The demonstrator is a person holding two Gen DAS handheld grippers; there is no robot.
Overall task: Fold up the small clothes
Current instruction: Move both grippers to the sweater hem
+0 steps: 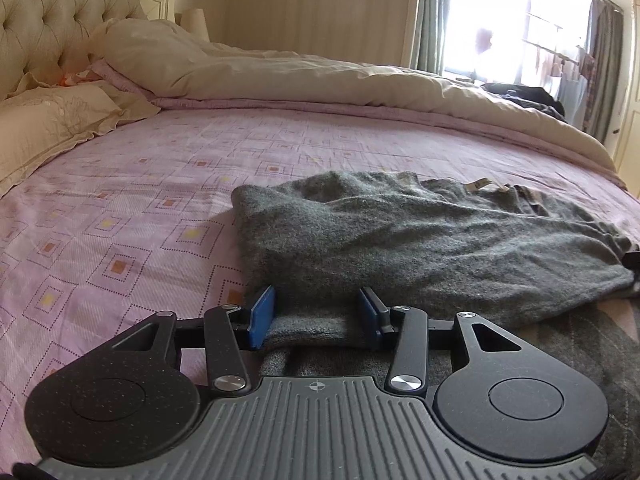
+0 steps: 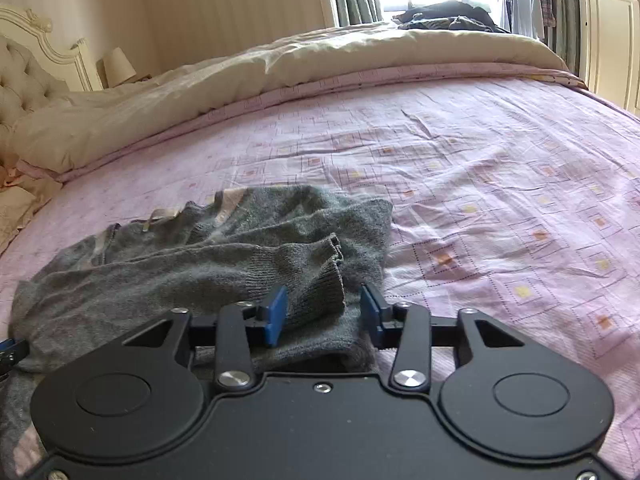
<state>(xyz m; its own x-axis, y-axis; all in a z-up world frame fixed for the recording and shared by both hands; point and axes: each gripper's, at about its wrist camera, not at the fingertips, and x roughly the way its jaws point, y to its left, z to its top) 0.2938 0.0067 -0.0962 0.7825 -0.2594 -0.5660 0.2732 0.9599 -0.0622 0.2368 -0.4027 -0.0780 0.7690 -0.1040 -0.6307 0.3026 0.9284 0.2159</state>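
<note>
Toward the left edge of the bed, past the cream frilled pillow (image 1: pixel 48 128), the pink check-patterned bedsheet (image 1: pixel 120 208) lies bare; the crumpled grey knitted sweater (image 1: pixel 400 240) sits on the near middle of the bed, close to the near edge, its near portion running under both tools. The step in hand looks like the start of a fold: both claws are set at the sweater's near edge, side by side, ready to take hold. The left gripper (image 1: pixel 316 316) has its blue-padded fingers (image 1: pixel 262 316) spread wide, with a band of grey knit lying between them; the pads flank the cloth but are not pinched on it, so it holds nothing. Further right, the right gripper (image 2: pixel 324 314) stands equally wide apart, and a ribbed sleeve cuff (image 2: pixel 328 264) of the same sweater rests between its blue pads (image 2: pixel 276 312), apparently touching the left one, though contact on the right one cannot be told. The next move probably calls for closing both claws on the knit, then lifting and carrying the near part over the body toward the rolled cream duvet (image 2: pixel 280 64) at the far edge, keeping the two holds level so the soft, loose wool does not bunch or slip. Right of the sweater the sheet is wrinkled.
</note>
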